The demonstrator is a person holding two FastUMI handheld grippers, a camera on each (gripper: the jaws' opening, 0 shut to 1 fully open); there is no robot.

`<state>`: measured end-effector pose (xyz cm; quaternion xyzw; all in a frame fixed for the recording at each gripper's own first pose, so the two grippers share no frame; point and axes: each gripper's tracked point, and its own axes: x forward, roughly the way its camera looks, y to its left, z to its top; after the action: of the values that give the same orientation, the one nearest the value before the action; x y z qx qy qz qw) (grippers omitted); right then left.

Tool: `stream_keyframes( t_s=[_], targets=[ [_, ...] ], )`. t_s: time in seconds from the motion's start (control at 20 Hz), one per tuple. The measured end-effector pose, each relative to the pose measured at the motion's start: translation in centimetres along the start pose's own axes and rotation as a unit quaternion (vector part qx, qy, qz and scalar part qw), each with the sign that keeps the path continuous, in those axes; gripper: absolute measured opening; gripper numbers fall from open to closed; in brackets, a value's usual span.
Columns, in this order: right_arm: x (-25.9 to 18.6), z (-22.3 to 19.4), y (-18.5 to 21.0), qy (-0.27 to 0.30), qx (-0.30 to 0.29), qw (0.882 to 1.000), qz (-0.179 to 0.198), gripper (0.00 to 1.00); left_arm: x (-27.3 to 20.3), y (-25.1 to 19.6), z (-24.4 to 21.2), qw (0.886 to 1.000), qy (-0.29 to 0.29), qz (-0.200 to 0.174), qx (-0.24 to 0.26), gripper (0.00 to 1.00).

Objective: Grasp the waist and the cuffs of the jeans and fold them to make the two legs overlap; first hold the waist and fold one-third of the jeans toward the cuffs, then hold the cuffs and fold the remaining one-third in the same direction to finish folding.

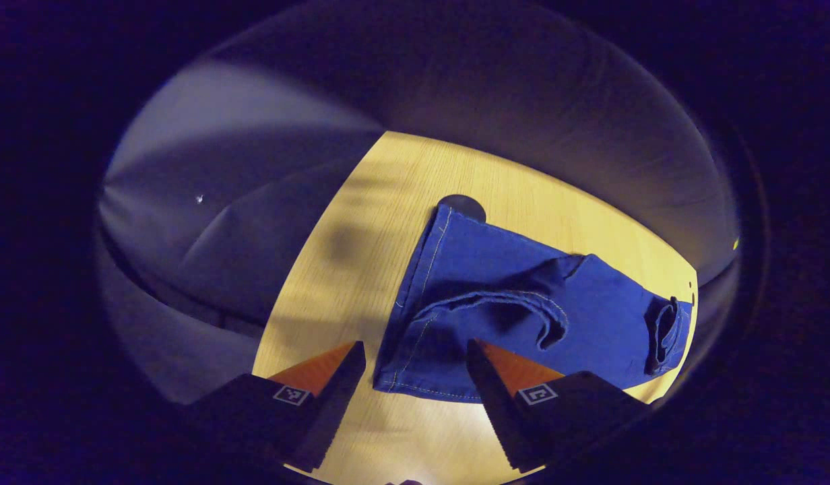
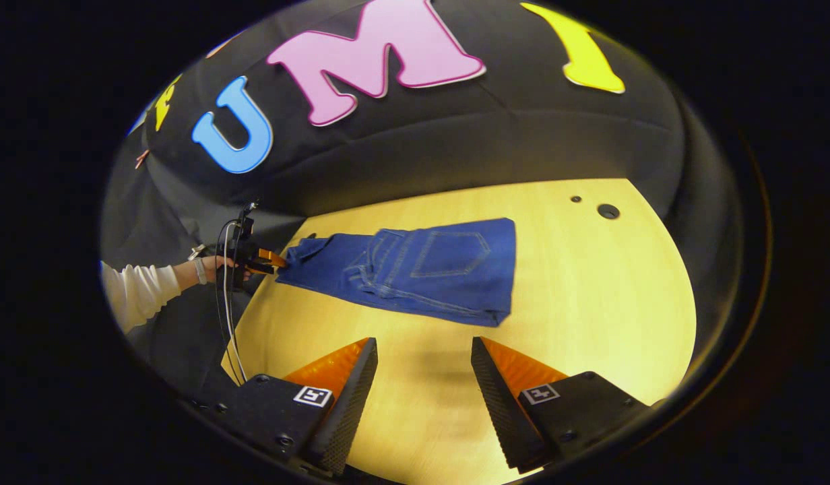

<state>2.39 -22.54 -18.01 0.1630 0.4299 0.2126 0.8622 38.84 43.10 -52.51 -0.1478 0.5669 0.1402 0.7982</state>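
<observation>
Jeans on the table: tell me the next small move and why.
Probably bring the left gripper forward and close it on the near hem of the jeans. Its fingers stand open on either side of that edge, pressing nothing; the right gripper hangs open, clear of the denim.

We see a pale wooden counter (image 2: 590, 303) with a fine grain, and two dark round holes (image 2: 608, 211) near its far edge in the right gripper view. On it lie the blue jeans (image 2: 422, 269), folded and flat, a back pocket facing up. In the left gripper view the jeans (image 1: 523, 303) partly cover one dark hole (image 1: 463, 204).
</observation>
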Motion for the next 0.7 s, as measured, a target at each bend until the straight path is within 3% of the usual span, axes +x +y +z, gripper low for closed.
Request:
stream_keyframes(
  t_s=[0.1, 0.25, 0.35, 0.4, 0.5, 0.6, 0.7],
  targets=[
    [-0.3, 0.3, -0.5, 0.001, 0.009, 1.000, -0.002, 0.86, 1.1, 0.7, -0.5, 1.000, 0.014, 0.018, 0.002, 0.96],
    [0.3, 1.2, -0.1, -0.002, 0.022, 1.000, 0.010, 0.86, 1.0, 0.2, -0.7, 0.999, 0.027, 0.014, 0.036, 0.96],
    [0.7, 1.4, 0.4, 0.000, 0.029, 0.999, 0.018, 0.86, 1.2, -1.3, -1.1, 0.999, 0.032, 0.009, 0.043, 0.77],
    [0.9, 1.6, 0.7, 0.000, 0.031, 0.999, 0.024, 0.86, 1.4, -2.0, -0.8, 0.999, 0.029, 0.005, 0.041, 0.50],
    [0.9, 1.7, 1.3, -0.002, 0.029, 0.999, 0.033, 0.86, 1.4, -2.2, -0.5, 0.998, 0.030, 0.022, 0.047, 0.18],
    [0.9, 1.4, 1.0, -0.001, 0.021, 0.999, 0.033, 0.86, 0.8, -2.6, -0.9, 0.998, 0.045, 0.023, 0.046, 0.09],
    [0.6, 1.3, 0.9, -0.003, 0.012, 0.999, 0.031, 0.86, -0.1, -4.0, -0.3, 0.998, 0.045, 0.000, 0.036, 0.07]
  ],
)
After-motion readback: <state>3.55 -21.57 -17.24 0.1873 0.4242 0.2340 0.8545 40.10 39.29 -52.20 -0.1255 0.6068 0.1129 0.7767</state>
